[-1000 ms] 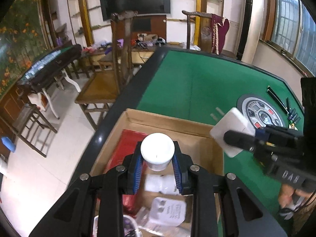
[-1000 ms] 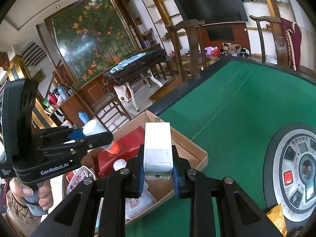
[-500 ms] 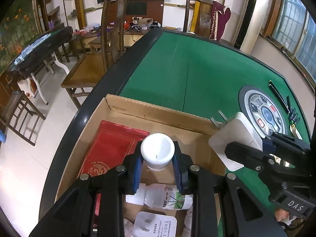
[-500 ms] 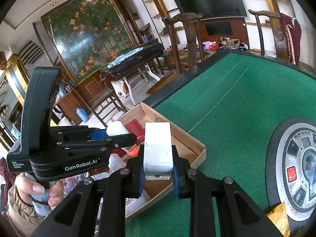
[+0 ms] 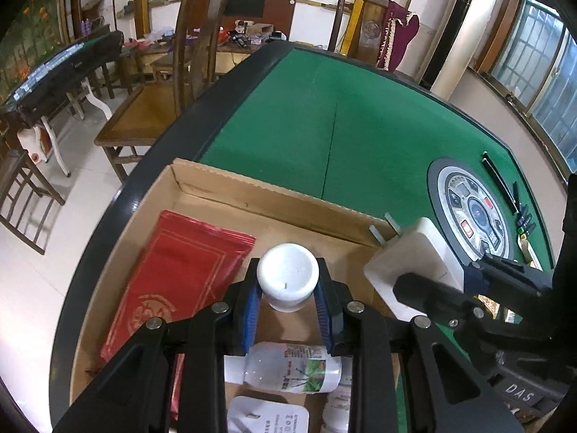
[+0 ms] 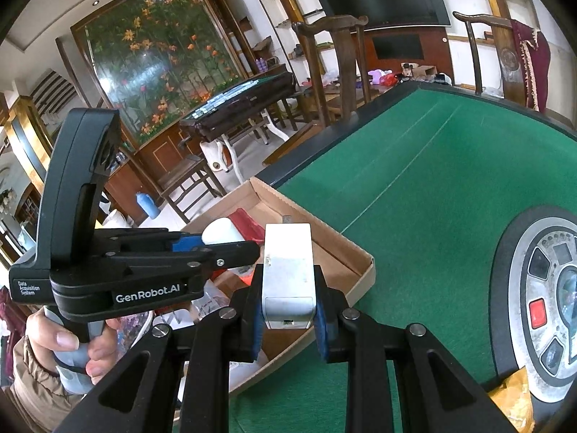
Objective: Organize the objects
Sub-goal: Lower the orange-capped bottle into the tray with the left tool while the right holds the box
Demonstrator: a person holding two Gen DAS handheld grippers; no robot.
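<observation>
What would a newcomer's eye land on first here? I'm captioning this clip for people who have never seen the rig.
Probably the two loaded grippers: the left gripper clamps a white round-capped plastic bottle above the open brown cardboard box, and the right gripper grips a white rectangular plastic block near the box's edge. Next, the shiny red foil pouch lying flat in the box, and the green felt table behind.
</observation>
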